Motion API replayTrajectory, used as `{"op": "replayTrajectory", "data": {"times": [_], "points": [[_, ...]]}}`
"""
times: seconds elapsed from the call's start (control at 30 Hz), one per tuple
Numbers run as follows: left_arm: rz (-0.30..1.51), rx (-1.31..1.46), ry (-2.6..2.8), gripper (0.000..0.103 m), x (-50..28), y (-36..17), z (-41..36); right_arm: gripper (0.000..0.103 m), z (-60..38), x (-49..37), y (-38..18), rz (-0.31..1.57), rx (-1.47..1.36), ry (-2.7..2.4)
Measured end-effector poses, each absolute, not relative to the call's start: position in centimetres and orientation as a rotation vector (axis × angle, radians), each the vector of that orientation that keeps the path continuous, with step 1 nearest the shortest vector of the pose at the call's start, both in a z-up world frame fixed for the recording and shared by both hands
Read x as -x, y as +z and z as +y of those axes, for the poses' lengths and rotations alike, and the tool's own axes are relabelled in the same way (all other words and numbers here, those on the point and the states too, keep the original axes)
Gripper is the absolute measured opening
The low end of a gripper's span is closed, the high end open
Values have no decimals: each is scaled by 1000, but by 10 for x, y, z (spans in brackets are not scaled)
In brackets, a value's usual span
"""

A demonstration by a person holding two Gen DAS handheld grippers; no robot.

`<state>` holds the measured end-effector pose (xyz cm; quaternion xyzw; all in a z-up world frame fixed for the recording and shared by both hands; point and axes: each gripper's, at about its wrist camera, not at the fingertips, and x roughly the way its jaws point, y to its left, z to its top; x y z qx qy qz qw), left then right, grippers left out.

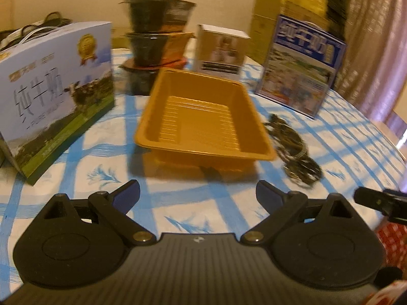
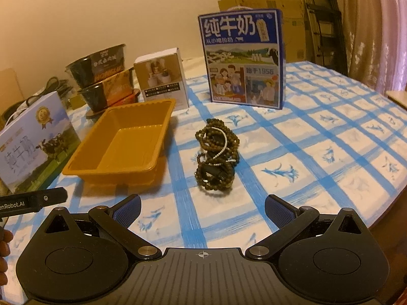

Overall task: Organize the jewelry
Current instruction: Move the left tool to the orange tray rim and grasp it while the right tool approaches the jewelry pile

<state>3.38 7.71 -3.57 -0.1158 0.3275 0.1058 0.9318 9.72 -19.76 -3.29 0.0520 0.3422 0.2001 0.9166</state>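
The tangled pile of dark beaded necklaces (image 2: 216, 156) lies on the blue-checked surface (image 2: 330, 137), just right of the orange plastic tray (image 2: 84, 160). Left tool (image 1: 198, 197) and right tool (image 2: 202, 212): fingers spread, holding nothing.

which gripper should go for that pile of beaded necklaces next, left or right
Right, probably. The right gripper is open and faces the beaded necklaces almost straight ahead. The left gripper, also open, faces the orange tray, with the necklaces off to its right.
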Motion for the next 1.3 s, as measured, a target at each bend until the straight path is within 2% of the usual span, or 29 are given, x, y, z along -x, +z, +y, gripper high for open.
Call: {"op": "replayTrajectory", "data": {"times": [0.53, 0.83, 0.87, 0.97, 1.03, 1.3], "points": [[535, 393, 364, 81, -84, -82, 126, 103, -189, -157, -74, 632, -199, 353], [498, 416, 414, 62, -117, -99, 136, 103, -203, -177, -92, 663, -287, 306], [494, 418, 417, 57, -119, -102, 137, 103, -203, -178, -94, 667, -288, 305], [494, 410, 430, 51, -126, -107, 136, 103, -202, -180, -98, 680, -290, 304], [490, 405, 439, 41, -129, -110, 136, 103, -201, -181, -100, 688, -289, 307], [457, 387, 463, 27, -137, -114, 139, 103, -200, -188, -106, 697, -283, 308]]}}
